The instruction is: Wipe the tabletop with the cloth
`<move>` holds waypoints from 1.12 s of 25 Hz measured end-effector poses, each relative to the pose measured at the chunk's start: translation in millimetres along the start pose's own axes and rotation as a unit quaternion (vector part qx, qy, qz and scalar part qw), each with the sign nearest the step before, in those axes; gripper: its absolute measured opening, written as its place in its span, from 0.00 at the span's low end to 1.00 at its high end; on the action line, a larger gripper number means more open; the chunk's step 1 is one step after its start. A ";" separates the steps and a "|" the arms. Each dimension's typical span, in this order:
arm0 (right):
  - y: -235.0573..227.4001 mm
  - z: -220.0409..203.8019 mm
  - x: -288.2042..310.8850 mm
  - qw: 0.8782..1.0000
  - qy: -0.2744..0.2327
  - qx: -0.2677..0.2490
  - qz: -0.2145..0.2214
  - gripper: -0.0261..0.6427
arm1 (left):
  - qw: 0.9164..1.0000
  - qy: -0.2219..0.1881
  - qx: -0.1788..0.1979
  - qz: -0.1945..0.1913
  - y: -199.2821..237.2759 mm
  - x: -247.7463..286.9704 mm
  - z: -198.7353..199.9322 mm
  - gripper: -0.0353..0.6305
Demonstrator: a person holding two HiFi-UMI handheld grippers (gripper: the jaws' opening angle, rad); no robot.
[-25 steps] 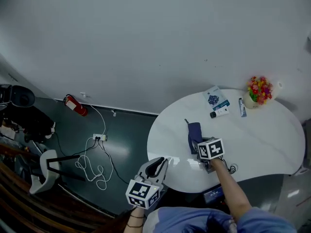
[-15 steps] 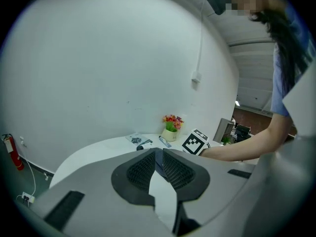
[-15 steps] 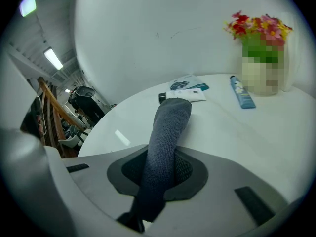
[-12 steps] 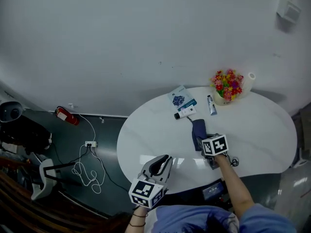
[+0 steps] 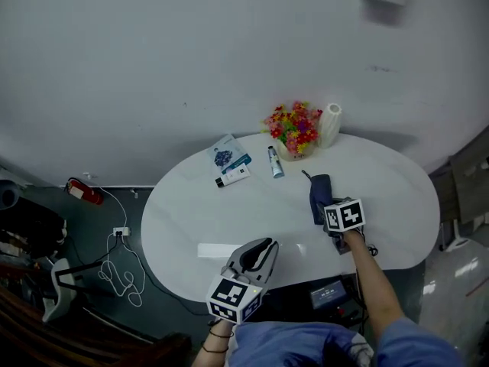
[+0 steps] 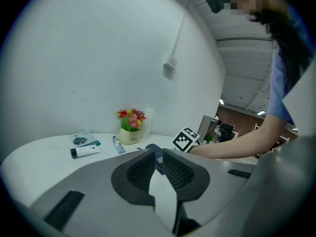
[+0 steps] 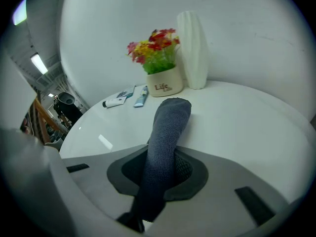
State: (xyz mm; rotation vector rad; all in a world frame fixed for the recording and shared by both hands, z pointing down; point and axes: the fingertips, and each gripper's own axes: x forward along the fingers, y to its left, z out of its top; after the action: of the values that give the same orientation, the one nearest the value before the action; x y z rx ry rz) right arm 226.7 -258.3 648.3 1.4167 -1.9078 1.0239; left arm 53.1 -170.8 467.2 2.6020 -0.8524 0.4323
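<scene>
Floor, left of frame: a red extinguisher (image 5: 82, 192) and a coil of white cable (image 5: 114, 270), both clear of the bench.

Bench (image 5: 191, 228): white oval top. Its left half and centre are bare out to the rim.

Far edge, upper centre, items close together:
- booklet (image 5: 228, 155)
- white tube (image 5: 231, 177)
- second tube (image 5: 273, 161)
- flower pot (image 5: 294, 128)
- ribbed white vase (image 5: 328, 125)

Left tool (image 5: 263, 245): hangs at the bench's near edge, lower centre. In the left gripper view the tool (image 6: 158, 154) is narrow, with only a slim gap at the tips and nothing in it.

Right tool (image 5: 325, 209): sits right of centre, above the bench. Its jaws are clamped on the dark blue cloth (image 5: 321, 192). In the right gripper view the cloth (image 7: 165, 127) runs forward from the tool (image 7: 165, 167) toward the flower pot (image 7: 160, 85). Whether its free end touches the bench cannot be confirmed.

Right of the cloth the bench is bare out to the right rim.
</scene>
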 end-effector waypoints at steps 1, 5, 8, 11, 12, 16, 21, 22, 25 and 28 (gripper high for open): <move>-17.3 -2.9 -6.5 1.000 0.000 0.000 -0.008 0.14 | 1.000 0.002 0.004 -0.009 -11.2 10.9 -0.2 0.12; -88.5 -15.7 -34.5 0.999 -0.001 0.009 -0.041 0.14 | 0.998 0.006 0.014 -0.054 -53.8 53.3 1.1 0.12; -137.8 -25.8 -55.4 0.997 -0.002 0.025 -0.067 0.14 | 0.996 0.009 0.018 -0.082 -78.0 79.4 2.4 0.12; -181.6 -35.5 -76.6 0.995 -0.002 0.037 -0.091 0.14 | 0.995 0.013 0.014 -0.102 -97.7 99.5 3.2 0.12; -195.7 -38.7 -83.3 0.994 -0.003 0.043 -0.100 0.14 | 0.994 0.015 0.013 -0.107 -103.3 105.2 3.3 0.12; -246.8 -52.1 -108.3 0.988 -0.009 0.072 -0.137 0.14 | 0.992 0.024 0.019 -0.123 -121.1 120.7 4.1 0.12; -301.6 -73.5 -142.0 0.978 -0.014 0.107 -0.180 0.14 | 0.990 0.032 0.025 -0.135 -135.4 128.1 3.5 0.12; -311.3 -77.8 -148.4 0.975 -0.014 0.113 -0.189 0.14 | 0.990 0.034 0.026 -0.136 -136.9 128.2 3.1 0.12; -337.8 -90.9 -166.9 0.968 -0.012 0.125 -0.215 0.14 | 0.989 0.037 0.028 -0.138 -140.5 125.6 2.0 0.12; -361.6 -104.3 -184.8 0.960 -0.009 0.139 -0.242 0.14 | 0.989 0.039 0.029 -0.137 -140.9 120.1 -0.2 0.12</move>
State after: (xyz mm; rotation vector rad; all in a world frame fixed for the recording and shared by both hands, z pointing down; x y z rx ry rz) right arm 625.4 -128.6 652.0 1.9313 -1.3520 1.0577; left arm 232.1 -125.2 480.0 2.6827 -0.4524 0.4827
